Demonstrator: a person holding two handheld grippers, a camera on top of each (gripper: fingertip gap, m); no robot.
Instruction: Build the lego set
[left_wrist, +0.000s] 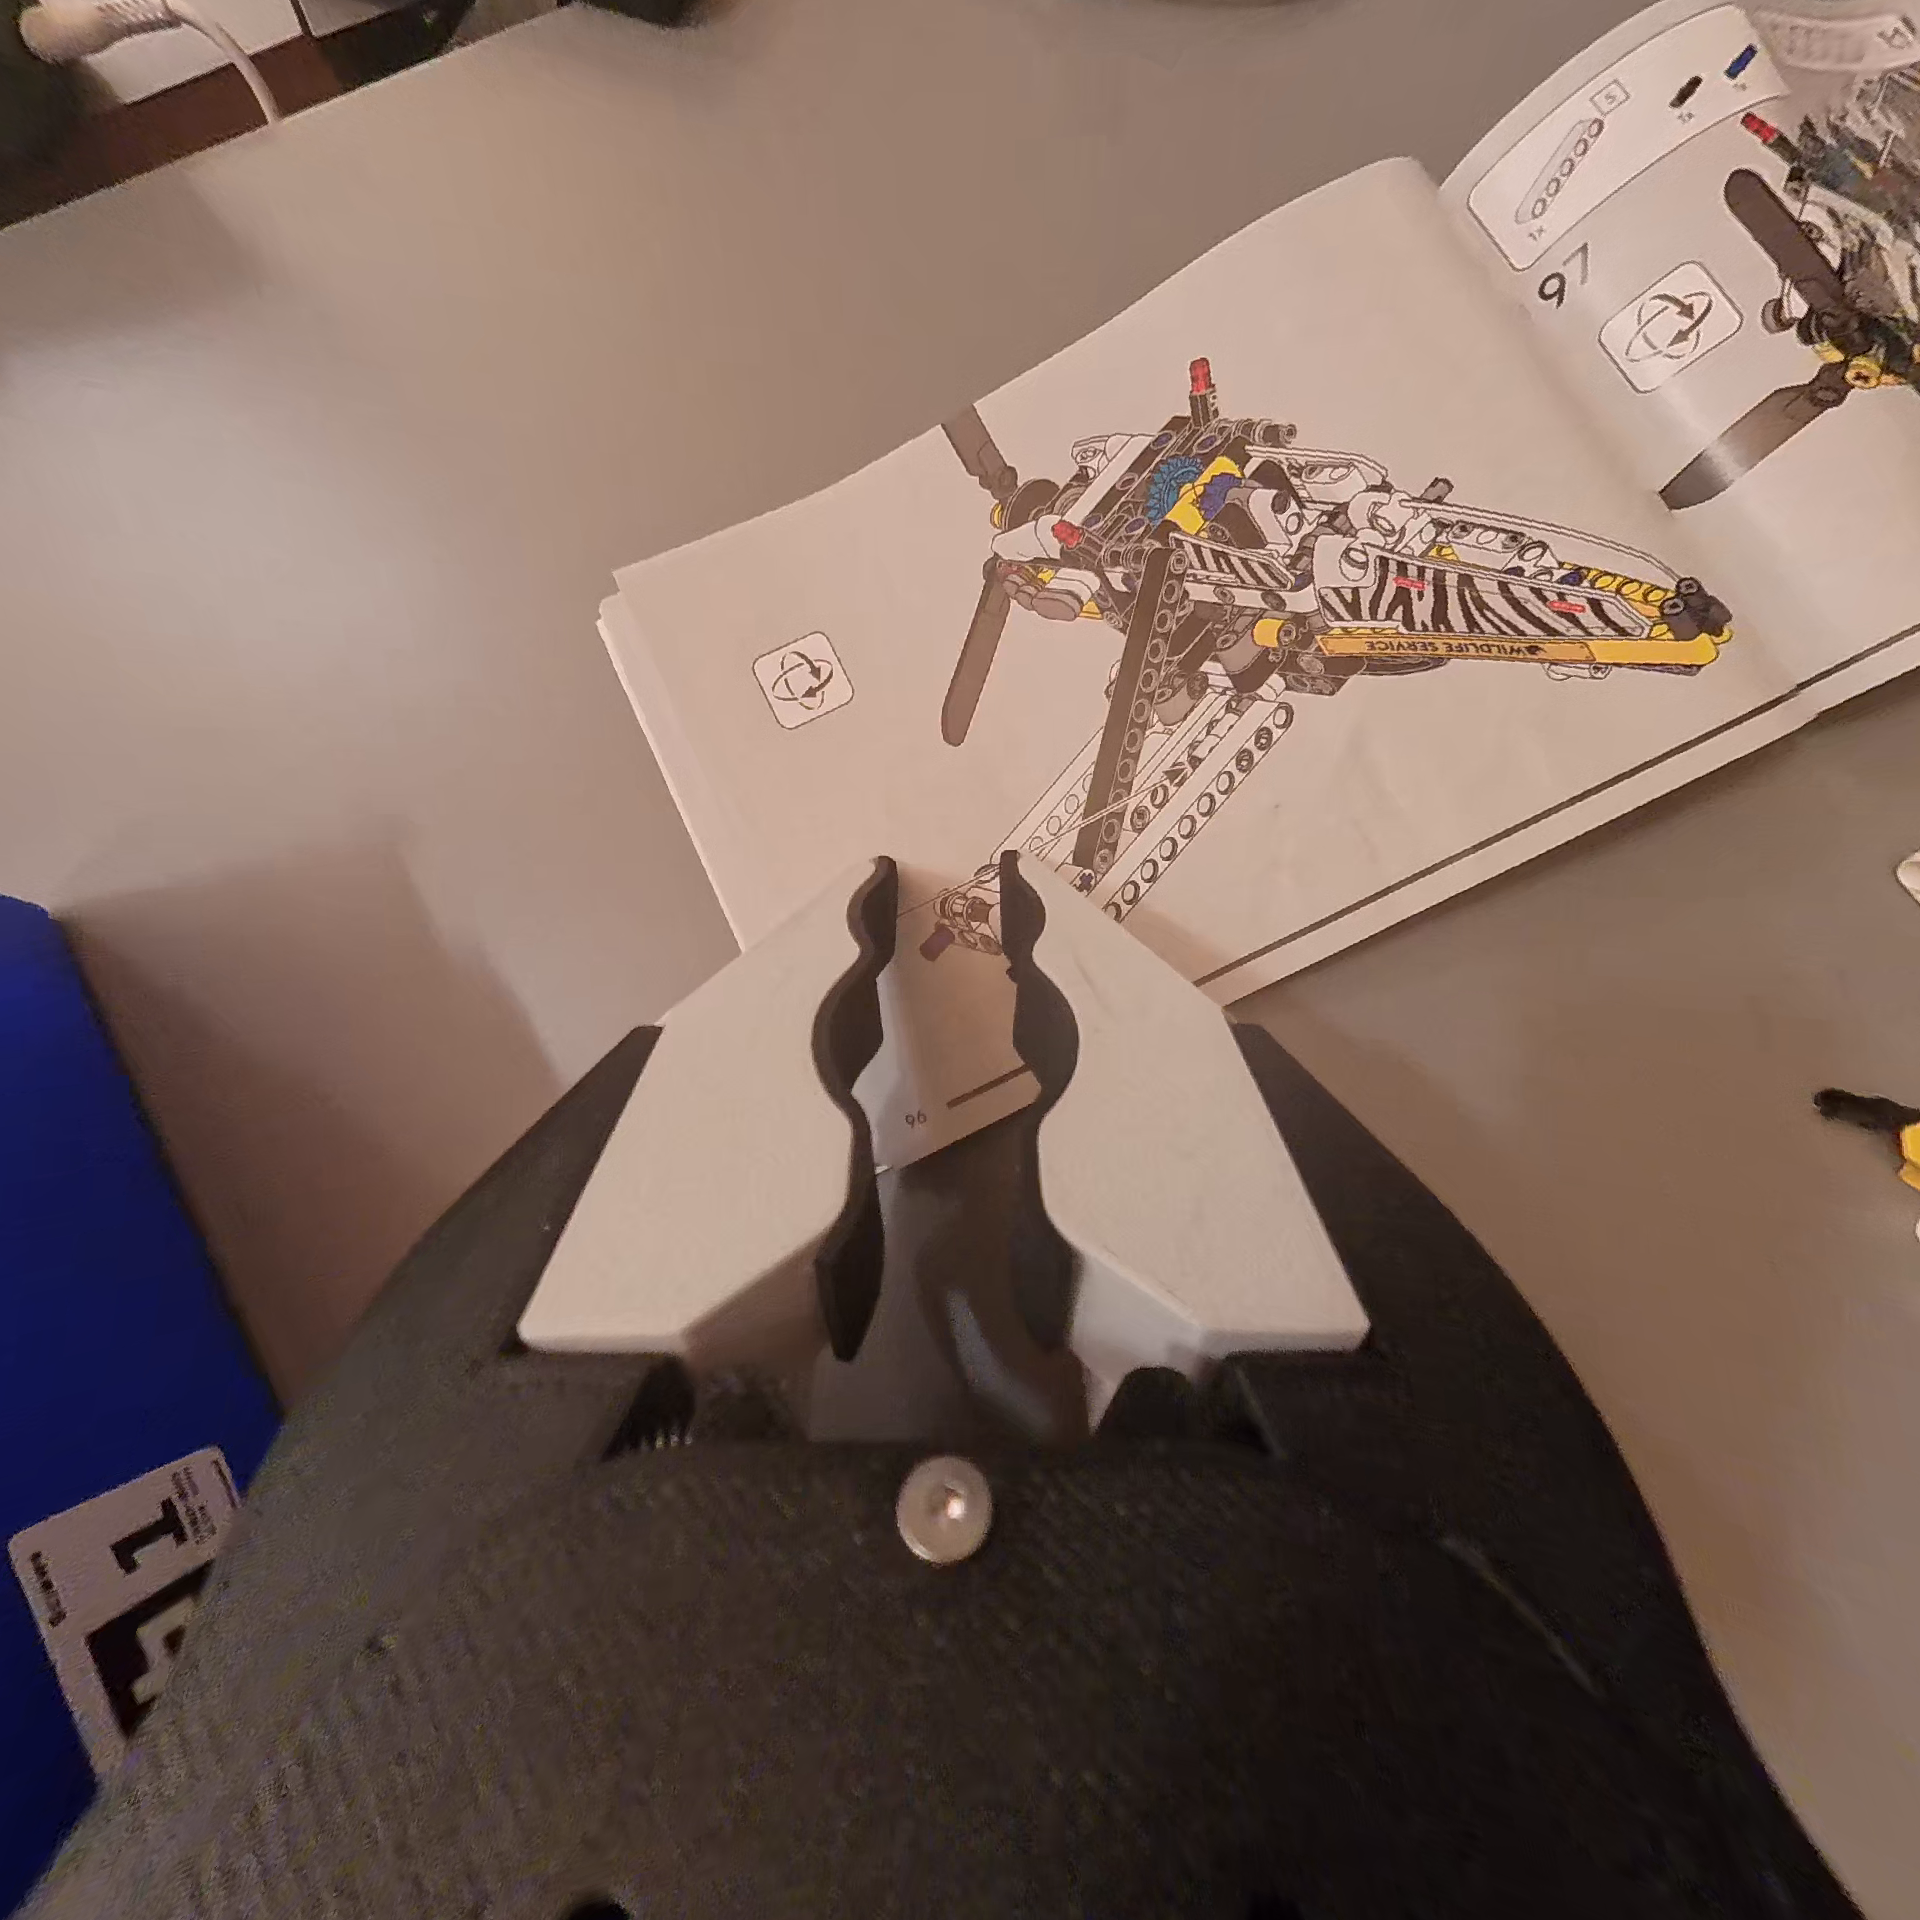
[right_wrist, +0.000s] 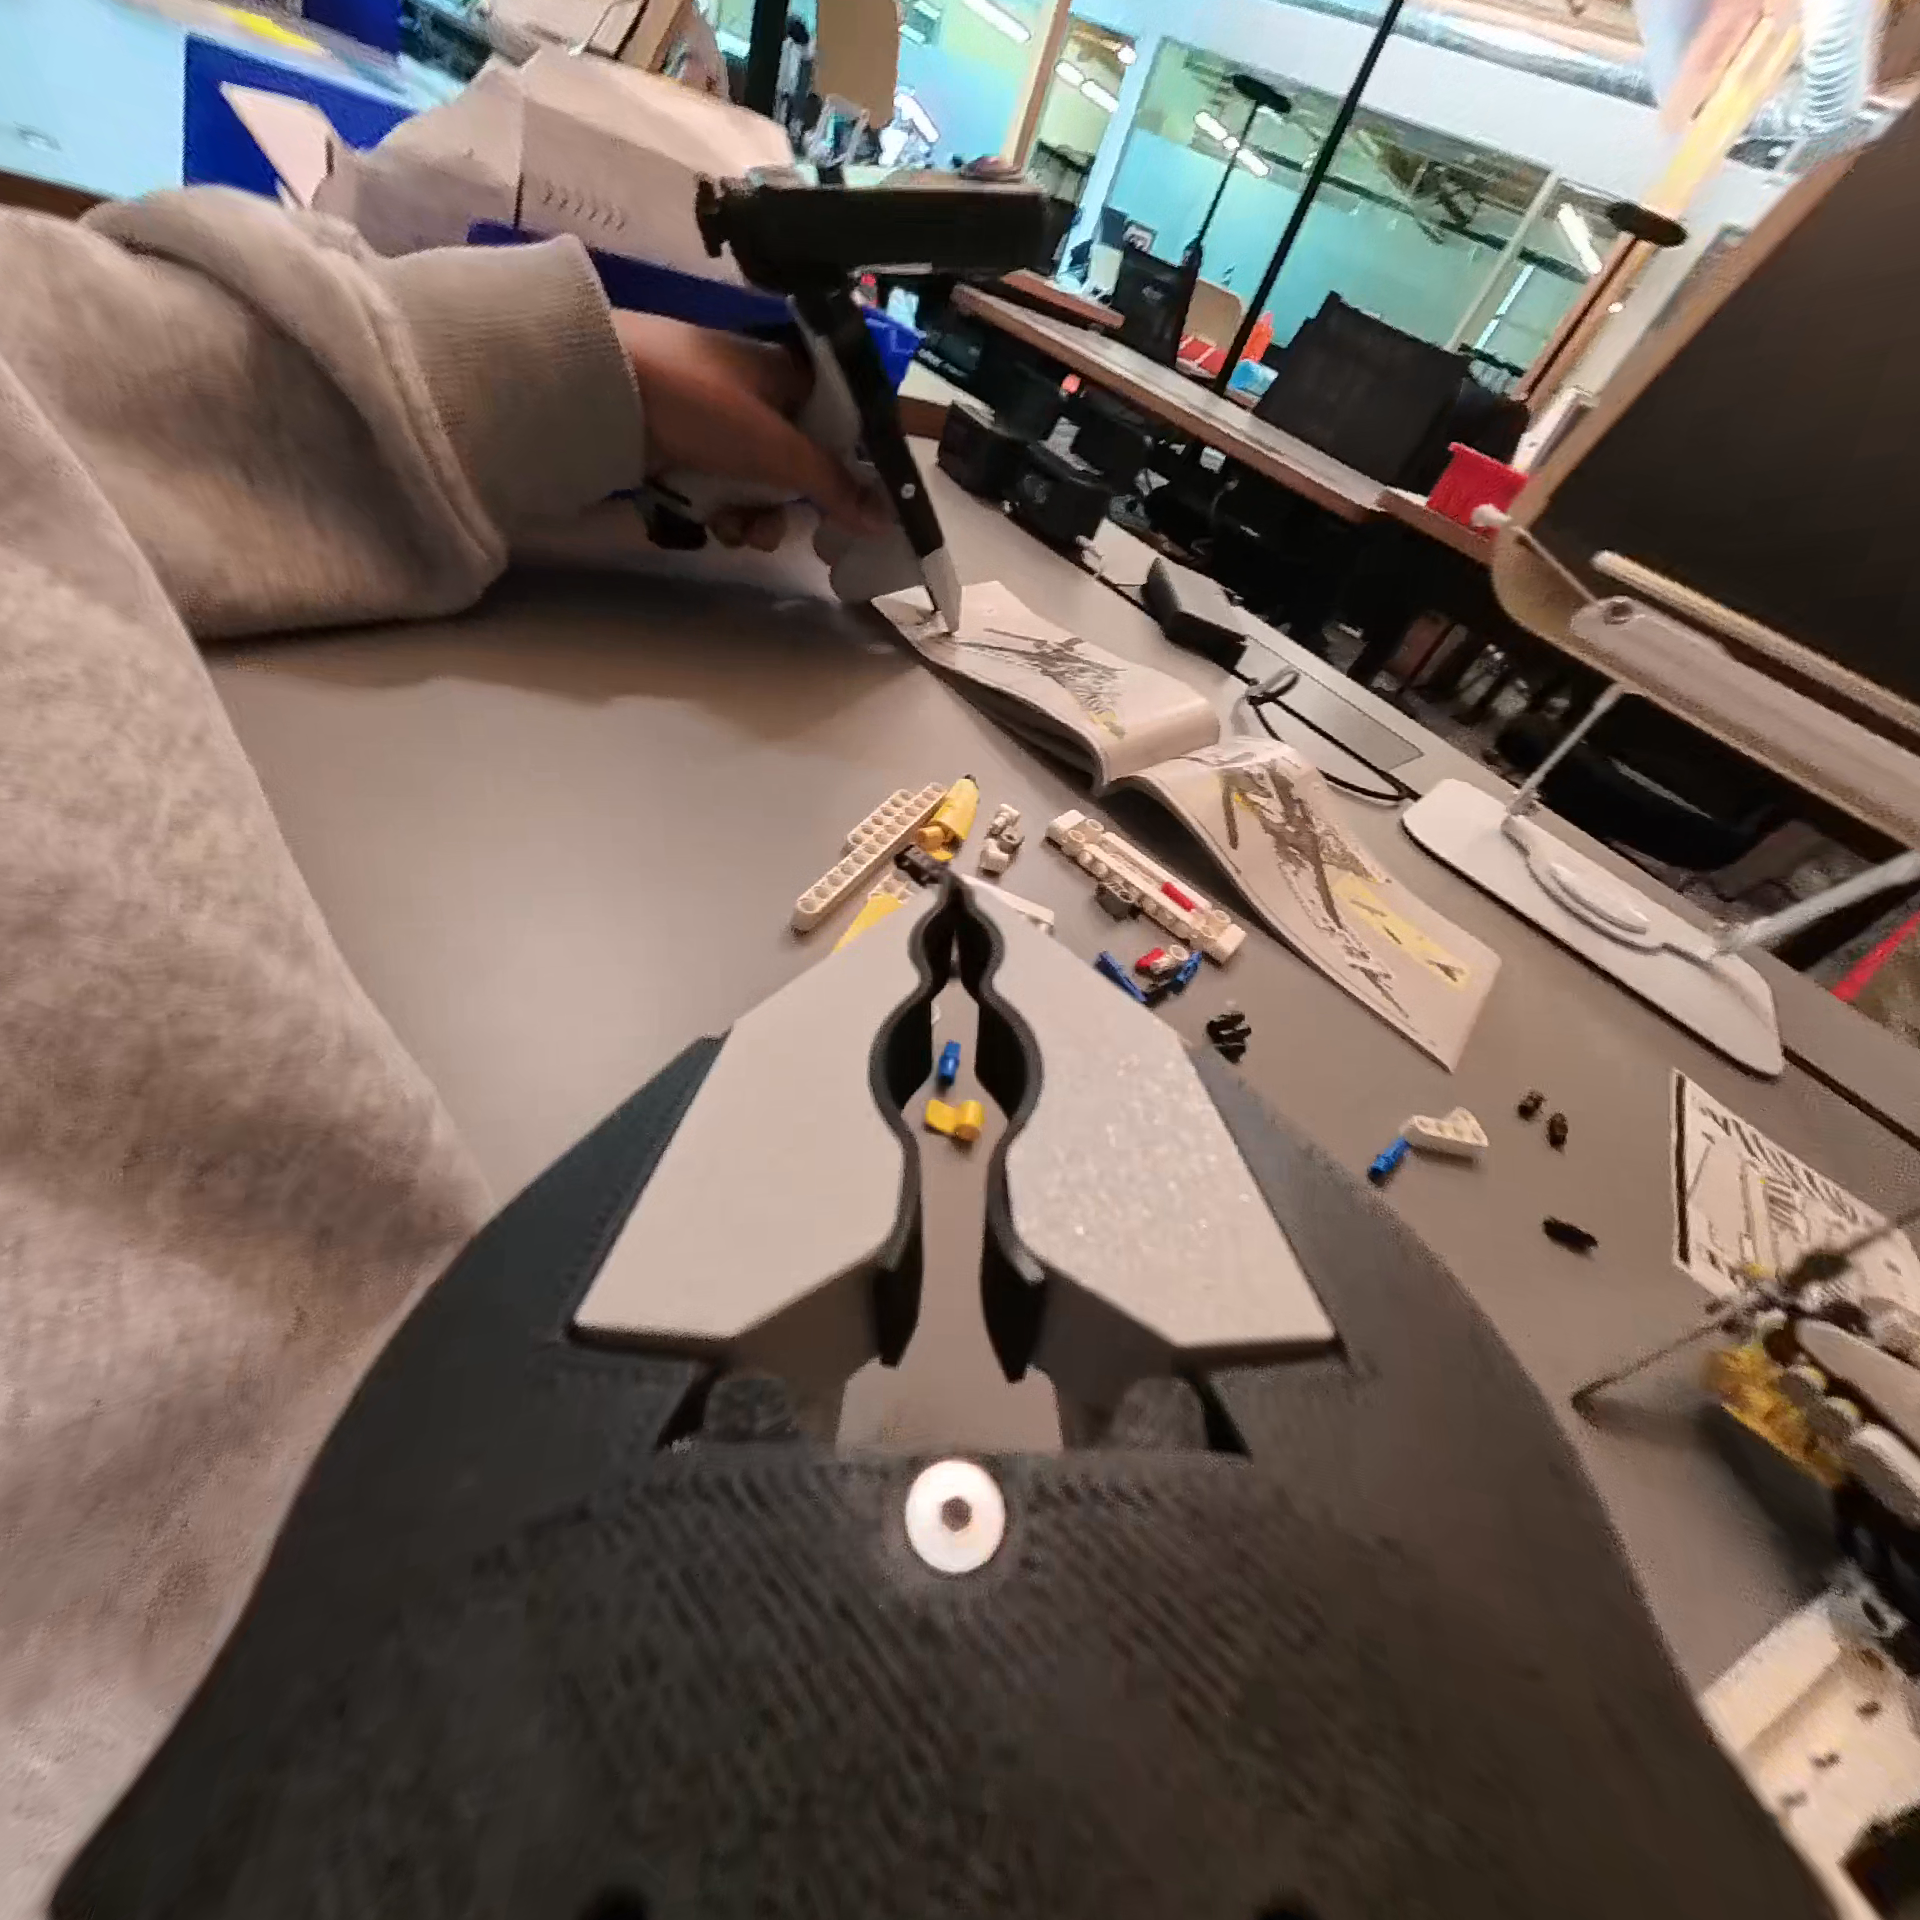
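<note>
Left gripper (left_wrist: 940, 883) over near corner of open instruction booklet (left_wrist: 1195, 665) on grey counter (left_wrist: 416, 468); jaws spread a little, page corner showing in the gap between them, nothing pinched as far as visible; from right wrist view, same gripper (right_wrist: 940, 613) tilted down w/ tips at the booklet's (right_wrist: 1091, 686) near edge, gripped by a hand (right_wrist: 748, 426) in a grey sleeve (right_wrist: 312, 416); cannot tell whether tips touch the page.

Right gripper (right_wrist: 954, 904) hovering low over counter (right_wrist: 520, 779); jaws nearly together at the tips, narrow gap, holding nothing; small yellow piece (right_wrist: 954, 1117) and small blue pin (right_wrist: 947, 1062) lying on counter, seen through the wider opening between the fingers.

Loose lego parts just beyond right tips: long white beam w/ holes (right_wrist: 862, 852), yellow piece (right_wrist: 951, 810) beside it, white beam assembly w/ red bit (right_wrist: 1143, 883) to the right; blue and red pins (right_wrist: 1148, 966) near; black pins (right_wrist: 1228, 1029) farther right; white angled piece (right_wrist: 1444, 1130) w/ blue pin (right_wrist: 1385, 1158) beside.

Partly built yellow-and-black model (right_wrist: 1787, 1382) at right edge, blurred; sticker sheet (right_wrist: 1766, 1195) behind it; white lamp base (right_wrist: 1590, 883) beyond booklet.

Blue bin (left_wrist: 94, 1195) at left in left wrist view.
</note>
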